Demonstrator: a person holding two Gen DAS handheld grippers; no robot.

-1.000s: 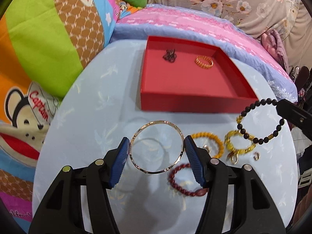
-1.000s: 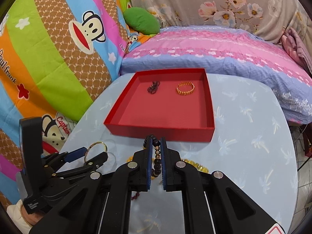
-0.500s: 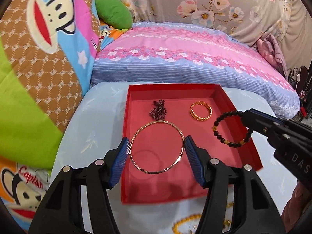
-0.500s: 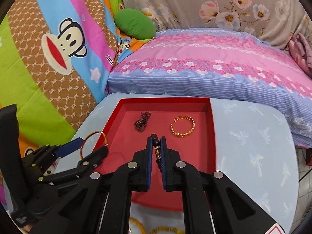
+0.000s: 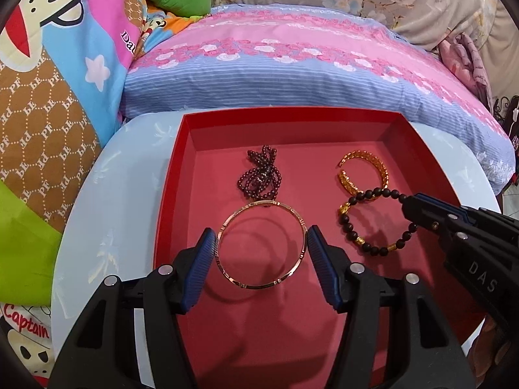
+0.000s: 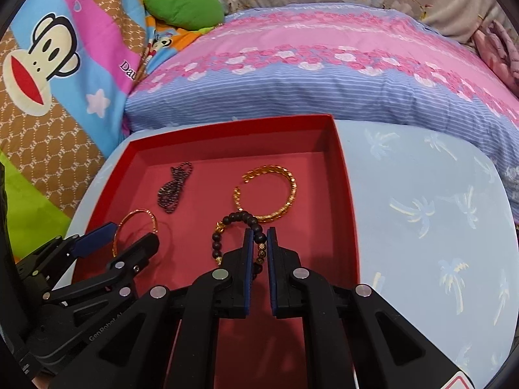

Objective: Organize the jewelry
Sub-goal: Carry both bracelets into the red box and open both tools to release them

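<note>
I have two pieces in hand, both hanging over the red tray (image 5: 175, 175). The thin gold bangle (image 5: 261, 244) sits across my left gripper (image 5: 261, 253), its blue pads (image 5: 202, 259) pressing the rim at nine and three o'clock. The black bead bracelet (image 5: 376, 220) dangles from my right gripper (image 6: 259, 243), whose jaws are pinched shut on a short stretch of the strand, the loop drooping toward ten o'clock in the right wrist view.

On the tray floor lie a dark red bead strand (image 5: 261, 178), at twelve o'clock from the bangle, and an open gold cuff (image 5: 365, 175), at twelve o'clock from the bracelet.

My worries, in order:
- The bangle is rigid and held only at two points on its edge. If I open unevenly or from too high, I expect it to roll or bounce toward the tray wall, or land on the red beads and tangle the layout.
- The bracelet's far beads hang right beside the cuff; I cannot tell whether they touch. Dropped here, it could settle over the cuff.
- My grippers sit near each other, the right at three o'clock of the left. Lowering both together risks a knock that jars a piece loose.
- The tray rests on a light blue table (image 6: 421, 214); a bump could slide it.
</note>
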